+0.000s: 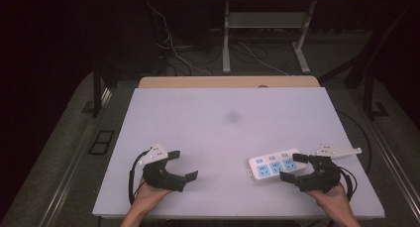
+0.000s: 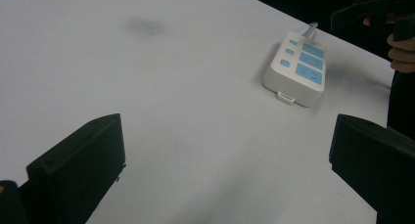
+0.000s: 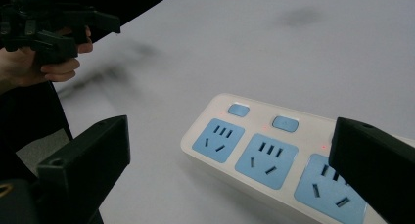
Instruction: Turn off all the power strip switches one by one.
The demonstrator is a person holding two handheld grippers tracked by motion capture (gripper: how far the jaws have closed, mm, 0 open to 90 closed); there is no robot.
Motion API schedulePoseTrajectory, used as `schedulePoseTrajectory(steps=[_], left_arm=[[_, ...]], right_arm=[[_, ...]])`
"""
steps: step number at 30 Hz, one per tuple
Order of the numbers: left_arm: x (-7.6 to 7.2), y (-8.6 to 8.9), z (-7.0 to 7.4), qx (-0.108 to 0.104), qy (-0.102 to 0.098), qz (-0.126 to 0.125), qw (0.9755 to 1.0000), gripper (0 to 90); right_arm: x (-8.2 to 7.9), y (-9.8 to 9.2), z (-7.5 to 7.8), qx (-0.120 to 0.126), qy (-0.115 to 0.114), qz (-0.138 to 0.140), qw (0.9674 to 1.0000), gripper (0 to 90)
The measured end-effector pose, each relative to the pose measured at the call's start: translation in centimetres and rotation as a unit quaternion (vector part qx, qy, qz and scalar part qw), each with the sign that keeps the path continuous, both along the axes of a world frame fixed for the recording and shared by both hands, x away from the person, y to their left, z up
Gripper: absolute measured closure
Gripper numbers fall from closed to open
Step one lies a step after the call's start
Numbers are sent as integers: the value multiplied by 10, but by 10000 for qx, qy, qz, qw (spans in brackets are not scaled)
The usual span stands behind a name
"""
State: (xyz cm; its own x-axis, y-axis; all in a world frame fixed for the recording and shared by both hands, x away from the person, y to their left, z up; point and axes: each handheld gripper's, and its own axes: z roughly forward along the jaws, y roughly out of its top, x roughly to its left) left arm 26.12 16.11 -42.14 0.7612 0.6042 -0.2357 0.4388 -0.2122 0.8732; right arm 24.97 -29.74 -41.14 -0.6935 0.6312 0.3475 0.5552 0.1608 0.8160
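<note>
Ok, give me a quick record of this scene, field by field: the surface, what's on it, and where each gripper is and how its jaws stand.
surface: white table with a faint dark smudge
object: white power strip, three blue sockets and three blue switches, lying flat near the right front
left gripper: jaws open, nothing between them, apart from the strip
right gripper: jaws open, at the strip's right end, one jaw over the end socket; contact cannot be told

Pretty dim room, only the white table (image 1: 228, 123) catches soft light from above. Floor and background go nearly black. Shadows are faint and smeary, no glare, both claw views look soft and grainy.
</note>
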Motion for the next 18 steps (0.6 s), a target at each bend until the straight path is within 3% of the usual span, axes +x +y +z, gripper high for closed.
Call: schedulePoseTrajectory(steps=[18], left_arm=[[2, 1, -2, -13, 43, 16, 10000, 0]], right_arm=[[0, 2, 6, -127, 25, 41, 9999, 17]])
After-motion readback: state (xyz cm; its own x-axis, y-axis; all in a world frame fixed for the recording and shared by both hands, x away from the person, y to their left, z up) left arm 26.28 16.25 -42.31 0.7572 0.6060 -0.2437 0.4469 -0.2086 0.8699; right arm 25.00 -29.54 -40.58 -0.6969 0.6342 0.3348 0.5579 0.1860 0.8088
